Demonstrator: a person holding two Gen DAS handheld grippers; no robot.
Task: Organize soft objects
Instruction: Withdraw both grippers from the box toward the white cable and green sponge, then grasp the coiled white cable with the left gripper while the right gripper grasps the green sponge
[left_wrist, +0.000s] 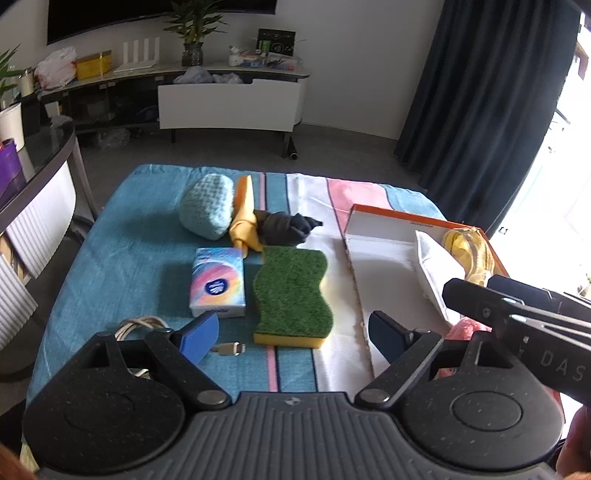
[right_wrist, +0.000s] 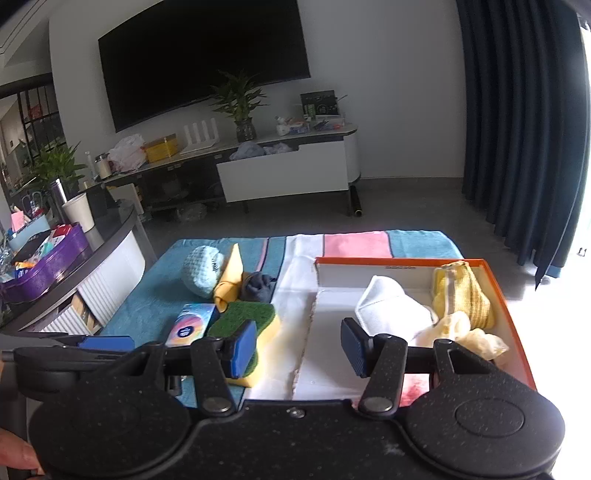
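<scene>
Two hand-held grippers hover above a striped towel (left_wrist: 122, 236) spread over a table, both with jaws spread and nothing between the blue pads. The left gripper (left_wrist: 291, 336) hangs over the near edge of the cloth; ahead of it, at twelve o'clock, lies a green-and-yellow sponge (left_wrist: 291, 295), with a tissue pack (left_wrist: 218, 282) just beside it at ten o'clock. Farther off sit a pale blue knitted pouch (left_wrist: 207, 206), a knotted yellow cloth (left_wrist: 244, 225) and a dark bundled sock (left_wrist: 286, 228) — the three touching in a row. A coiled cable (left_wrist: 138, 326) and its plug lie near the left pad at nine o'clock. The right gripper (right_wrist: 299, 349) points across the rim of an orange-edged box (right_wrist: 513, 317) at two o'clock, where a white face mask (right_wrist: 391, 310) and a yellow knitted item (right_wrist: 465, 295) already rest — with a pale crumpled glove (right_wrist: 476, 338) nearest the pad. Something pink shows in the box's near corner, mostly hidden.
</scene>
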